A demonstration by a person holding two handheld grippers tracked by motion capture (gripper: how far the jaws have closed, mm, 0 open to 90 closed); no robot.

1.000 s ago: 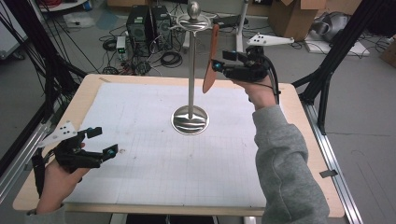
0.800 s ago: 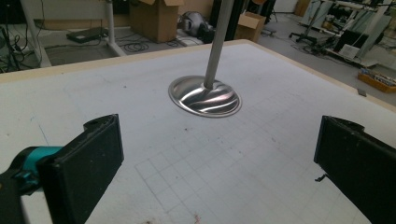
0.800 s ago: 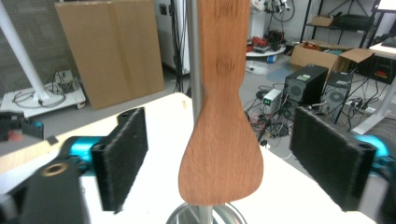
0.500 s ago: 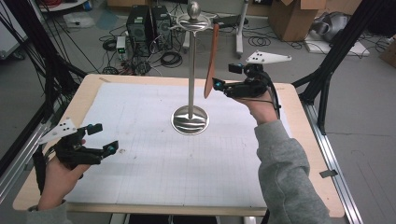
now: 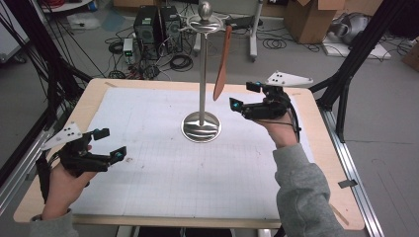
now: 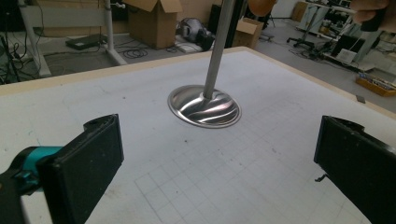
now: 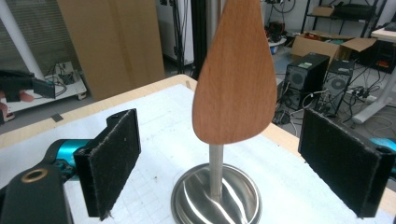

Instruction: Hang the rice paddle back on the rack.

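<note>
A metal stand (image 5: 201, 74) with a round base (image 5: 201, 127) rises from the middle of the table. A wooden spatula (image 5: 223, 69) hangs from its top, blade down, and touches neither gripper. My right gripper (image 5: 243, 96) is just right of the blade and lower; its jaws have just been opening and stand open with nothing between the pads. In the right gripper view the blade (image 7: 233, 88) hangs ahead of the jaws, over the base (image 7: 217, 200). My left gripper (image 5: 110, 143) is open and holds nothing near the table's front left, facing the base (image 6: 205, 106).
A white gridded mat (image 5: 163, 168) covers the wooden tabletop (image 5: 316, 163). Computer towers (image 5: 155, 22), cables and cardboard boxes (image 5: 309, 17) lie on the floor beyond the far edge. Black frame legs (image 5: 346, 84) stand at the table's right and left.
My right gripper has let go of the spatula and moved down and to the right, away from it. The spatula, tilted before, now hangs straighter. The left gripper has stayed put.
</note>
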